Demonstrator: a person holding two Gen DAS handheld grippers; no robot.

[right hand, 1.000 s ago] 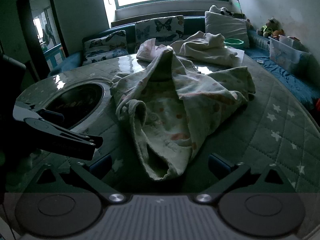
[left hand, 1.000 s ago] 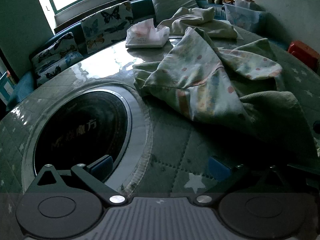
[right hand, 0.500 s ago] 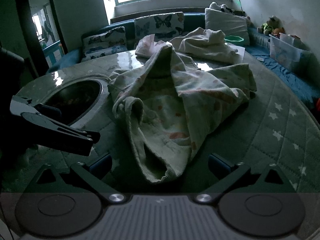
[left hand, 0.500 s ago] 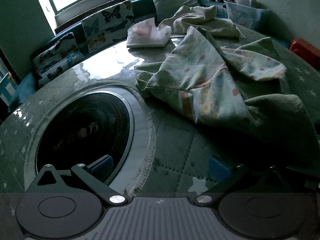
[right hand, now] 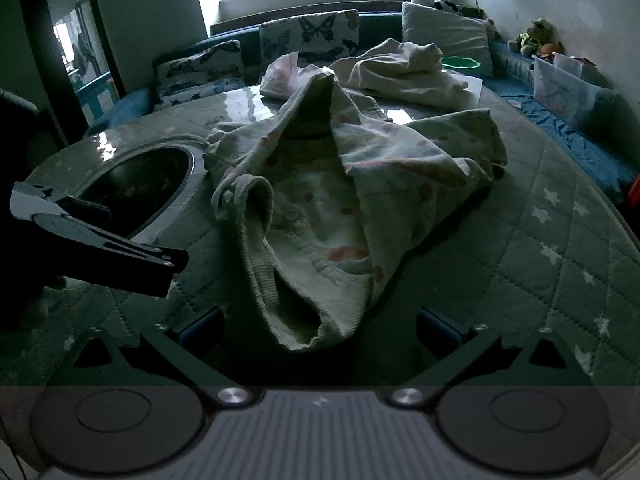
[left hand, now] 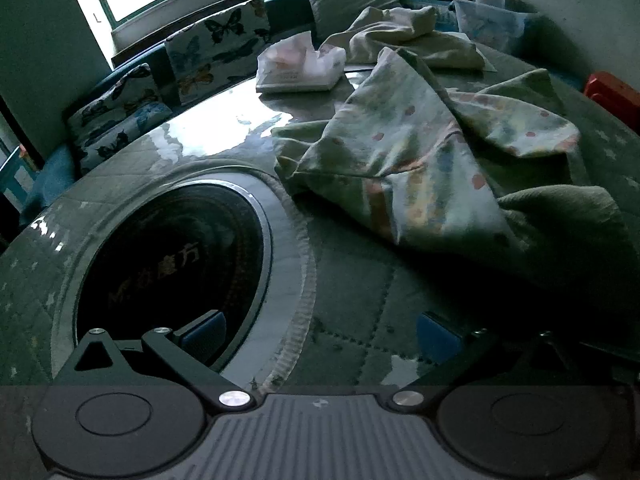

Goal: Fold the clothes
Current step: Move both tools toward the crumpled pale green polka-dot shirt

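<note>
Garment, pale dotted crumpled knit (right hand: 340,216), looks soft, light, floppy; we'd pinch its ribbed hem (right hand: 304,332). Both jaws open, empty.

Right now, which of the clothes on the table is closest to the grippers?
The spotted pastel garment, crumpled, with its ribbed cuff lying between the right gripper's open jaws. The plain cream garment sits far back by the cushions.

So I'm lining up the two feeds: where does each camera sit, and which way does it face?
Left wrist: on the left hand-held gripper, low over the table, facing the dark round inset and crumpled garment; both open fingers show.
Right wrist: on the right hand-held gripper, facing the garment's ribbed cuff; its open fingers show.
Shared: garment, inset, butterfly cushions.
</note>
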